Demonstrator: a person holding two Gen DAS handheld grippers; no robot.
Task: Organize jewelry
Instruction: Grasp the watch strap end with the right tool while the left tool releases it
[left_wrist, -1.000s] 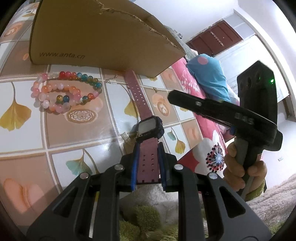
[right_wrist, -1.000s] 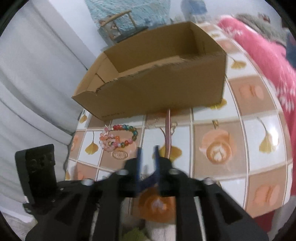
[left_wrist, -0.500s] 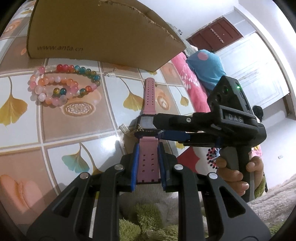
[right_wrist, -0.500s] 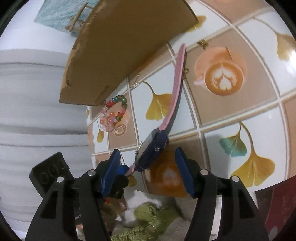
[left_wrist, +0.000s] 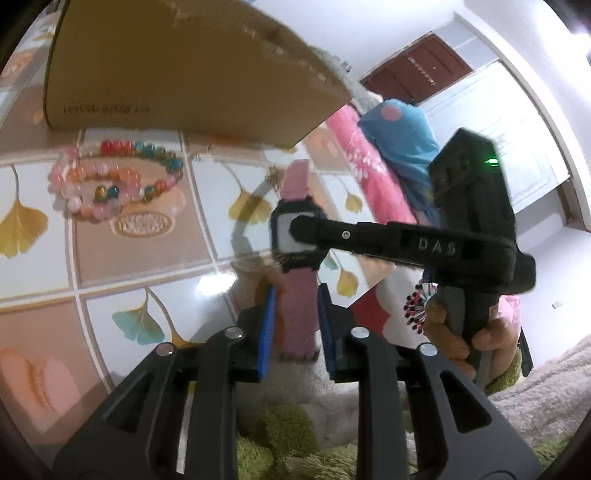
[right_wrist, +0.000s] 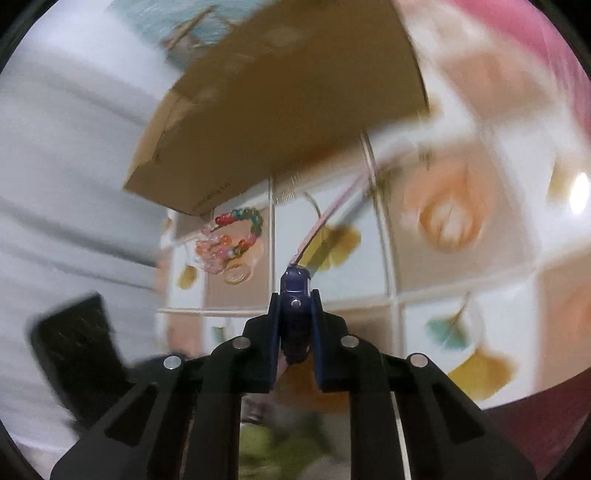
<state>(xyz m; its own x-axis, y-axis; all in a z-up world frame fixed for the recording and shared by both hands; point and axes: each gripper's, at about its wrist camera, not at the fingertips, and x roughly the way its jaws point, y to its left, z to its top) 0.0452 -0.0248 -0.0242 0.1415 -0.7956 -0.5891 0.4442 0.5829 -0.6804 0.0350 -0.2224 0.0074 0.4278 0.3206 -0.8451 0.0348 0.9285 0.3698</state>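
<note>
The right tongs (right_wrist: 294, 314) have just been closing and now clench the dark blue case of the watch (right_wrist: 294, 284), its pink strap running away from their tips toward the cardboard box (right_wrist: 288, 110). In the left wrist view these tongs reach in from the right, their tip over the watch face. The left tongs (left_wrist: 297, 314) have just eased a little wider; the near end of the pink strap (left_wrist: 297, 314) lies between their blue pads (left_wrist: 267, 325), and whether the pads press it I cannot tell. The watch hangs just above the tiled bench (left_wrist: 110, 266), bridged between the two tongs. Ahead and to the left of the left tongs, bead bracelets (left_wrist: 114, 181) lie on the bench, just in front of the box. A hand (left_wrist: 465, 332) grips the right tongs' handle.
</note>
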